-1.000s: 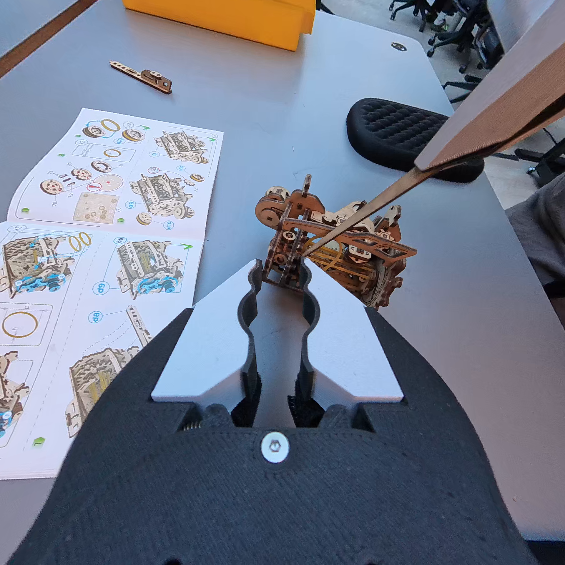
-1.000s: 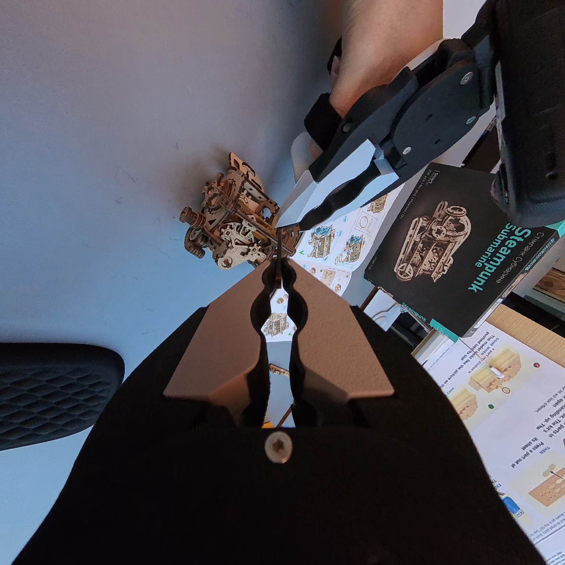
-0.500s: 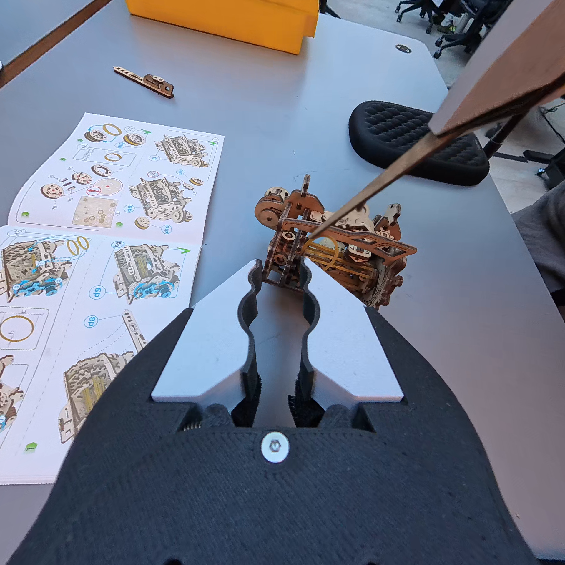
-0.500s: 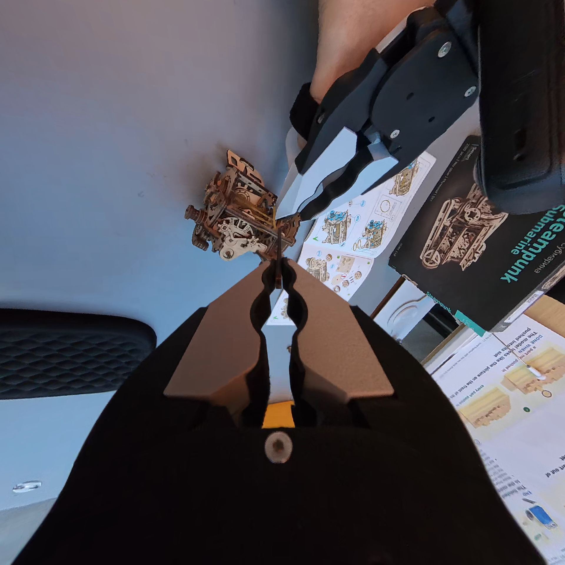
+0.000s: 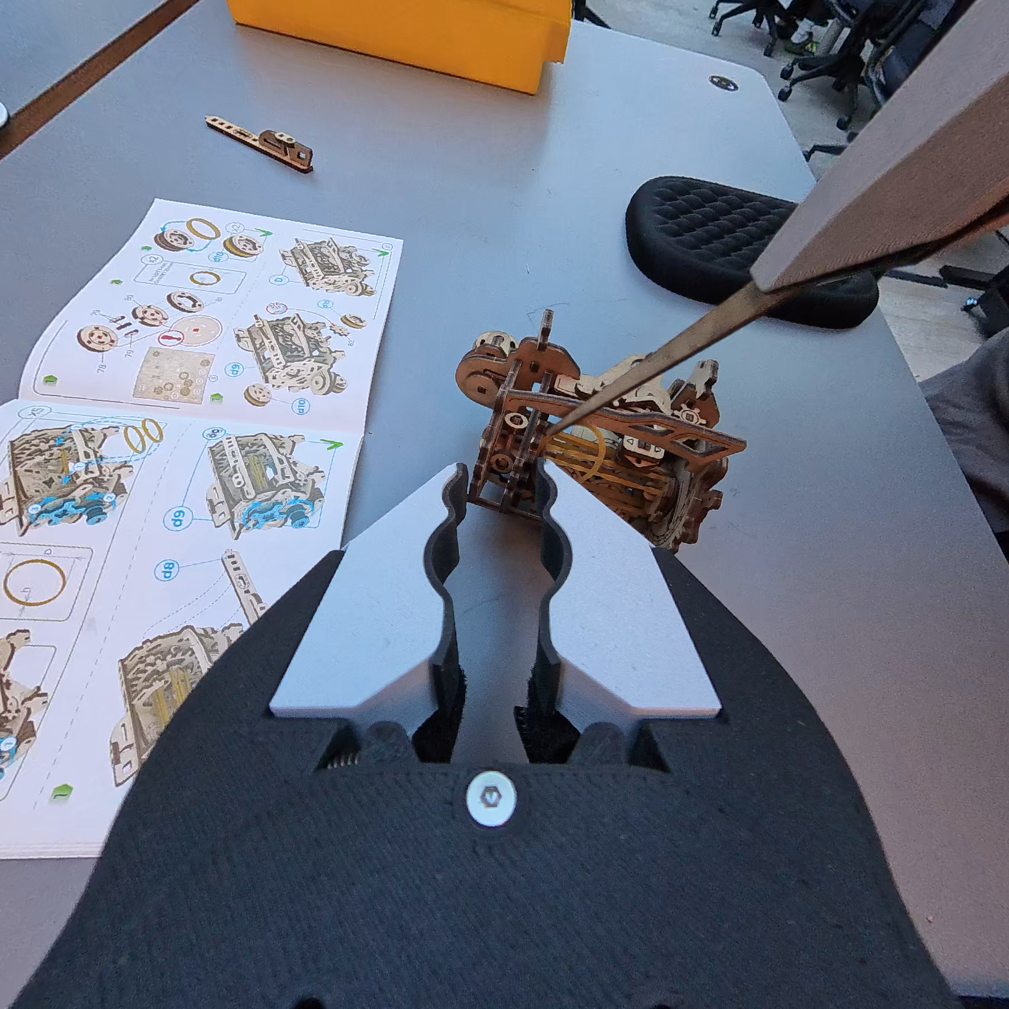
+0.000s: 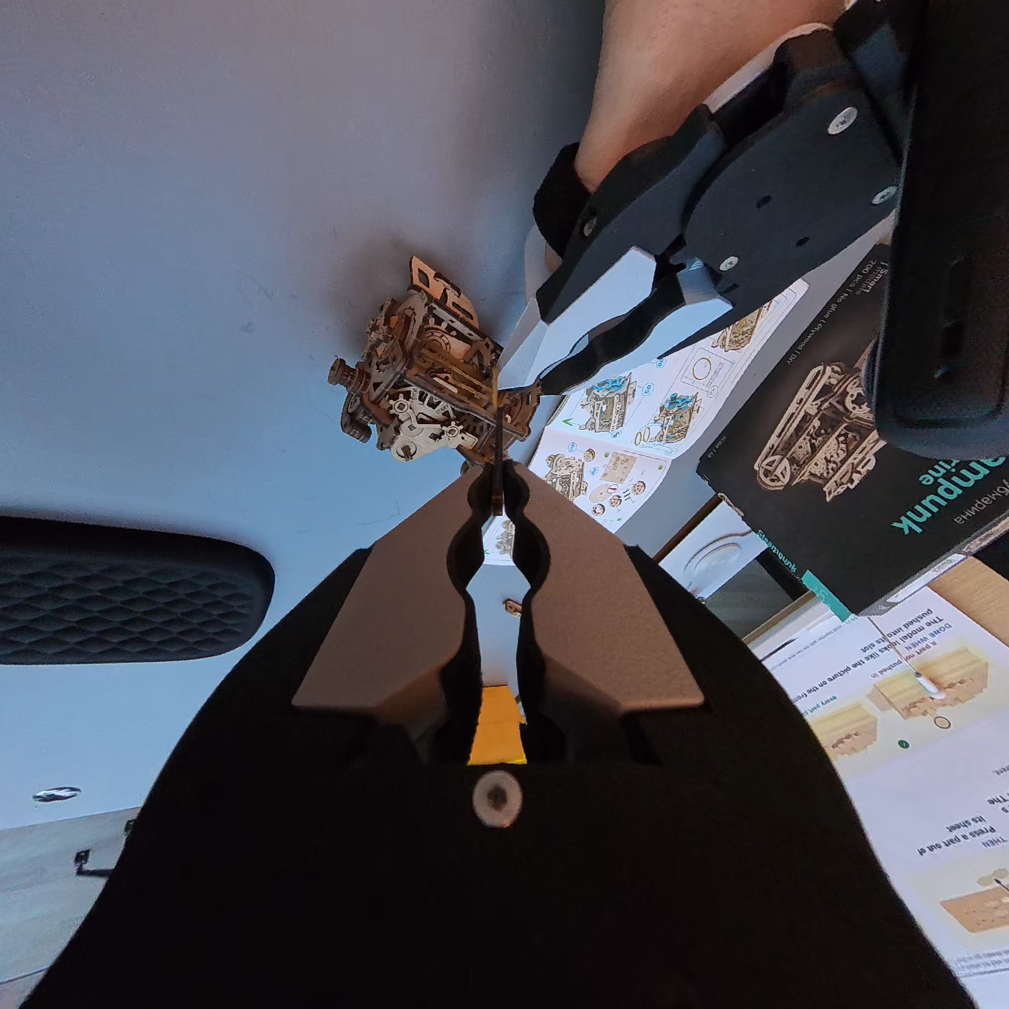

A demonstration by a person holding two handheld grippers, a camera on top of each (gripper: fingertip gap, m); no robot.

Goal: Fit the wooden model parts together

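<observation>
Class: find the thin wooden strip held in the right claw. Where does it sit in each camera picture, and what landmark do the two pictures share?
Left wrist view: the wooden strip slants down from upper right onto the wooden model.
Right wrist view: the strip, edge-on, stands upright at centre, pinched in the right claw.
Shared landmark: the black quilted pad.

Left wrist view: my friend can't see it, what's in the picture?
The left gripper clamps one end of a wooden model on a grey table, while a thin stick pokes into it. An open instruction booklet lies left.
</observation>
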